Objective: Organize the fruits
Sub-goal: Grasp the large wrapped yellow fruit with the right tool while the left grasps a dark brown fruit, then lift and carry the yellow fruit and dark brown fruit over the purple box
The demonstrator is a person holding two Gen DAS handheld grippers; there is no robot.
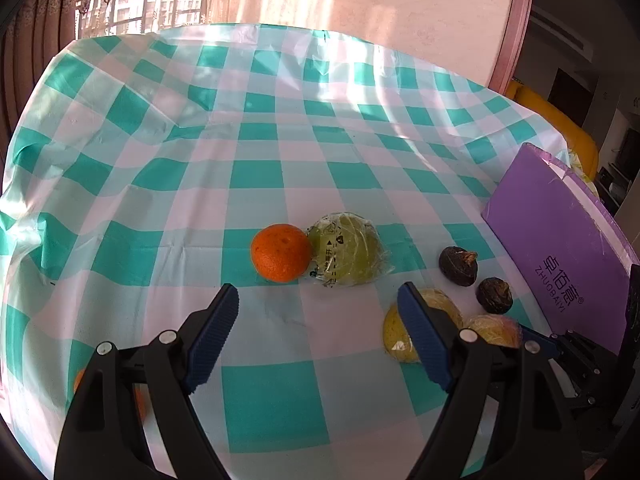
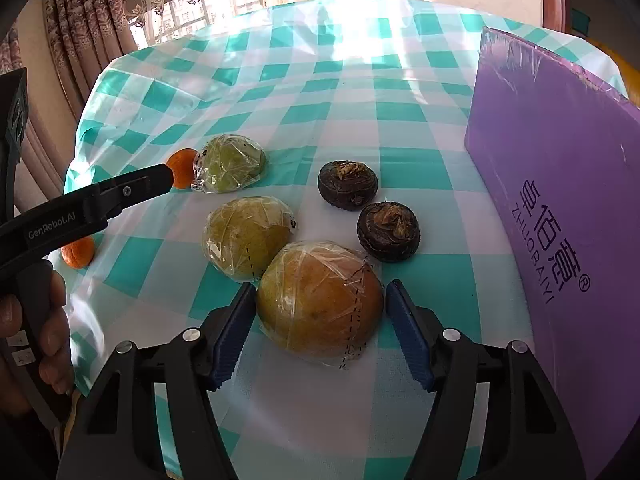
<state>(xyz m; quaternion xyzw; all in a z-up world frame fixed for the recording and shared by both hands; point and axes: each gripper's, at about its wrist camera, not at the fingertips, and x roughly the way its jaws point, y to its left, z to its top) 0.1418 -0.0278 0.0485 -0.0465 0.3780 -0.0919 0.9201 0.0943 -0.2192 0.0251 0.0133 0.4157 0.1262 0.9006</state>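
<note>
My left gripper point(image 1: 316, 300) is open and empty above the checked cloth. An orange point(image 1: 281, 252) and a plastic-wrapped green fruit point(image 1: 347, 250) lie touching just beyond it. A second orange point(image 1: 80, 380) shows behind its left finger. My right gripper point(image 2: 320, 296) is open with its blue pads on either side of a large wrapped yellow-orange fruit point(image 2: 318, 300), which rests on the table. Another wrapped yellow-green fruit point(image 2: 248, 236) lies beside it. Two dark brown fruits point(image 2: 348, 184) point(image 2: 388, 230) sit to the right.
A purple box point(image 2: 560, 208) stands at the table's right edge, close to the dark fruits. The teal and white checked tablecloth point(image 1: 256, 176) covers the round table. Curtains and a window are at the back left.
</note>
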